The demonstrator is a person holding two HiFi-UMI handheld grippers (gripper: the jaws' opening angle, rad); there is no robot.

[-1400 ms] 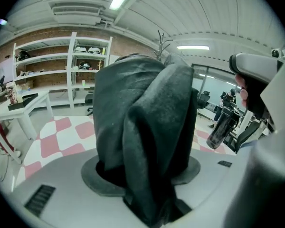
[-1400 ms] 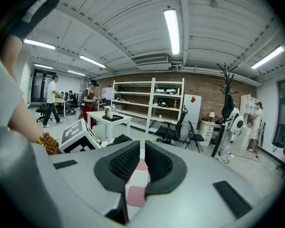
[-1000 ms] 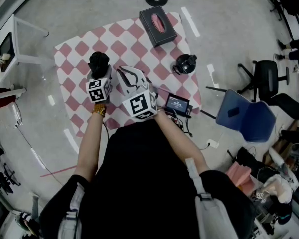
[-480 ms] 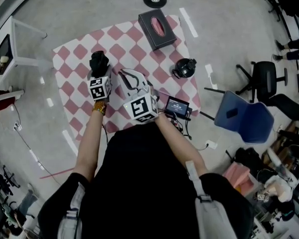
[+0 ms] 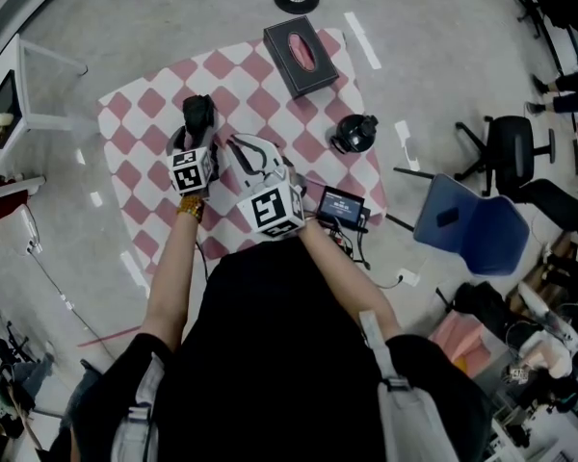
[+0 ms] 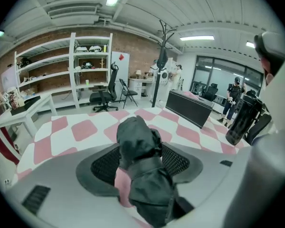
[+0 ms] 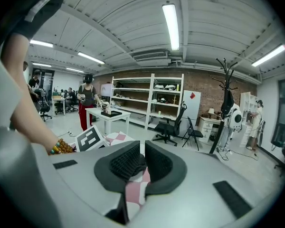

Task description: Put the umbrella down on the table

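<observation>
Status: putting-down step close to done.

- Folded black umbrella (image 5: 199,114) lies on the table (image 5: 135,94) over the pink-and-white check cloth, towards the far left part. It appears to rest on the cloth (contact under it cannot be confirmed from the head view).
- Your left gripper (image 6: 141,161) has just been opening and its jaws stand wide. The umbrella sits between them, with bare cloth showing beside the left pad. It lies close against the right pad, but nothing is clamped.
- Your right gripper (image 7: 142,161) hangs near your body with its jaws almost together, only a narrow slit between them, and nothing in them.

Left to do, by my judgement: draw the left gripper back clear of the umbrella without dragging the fabric. Then the task is complete.
</observation>
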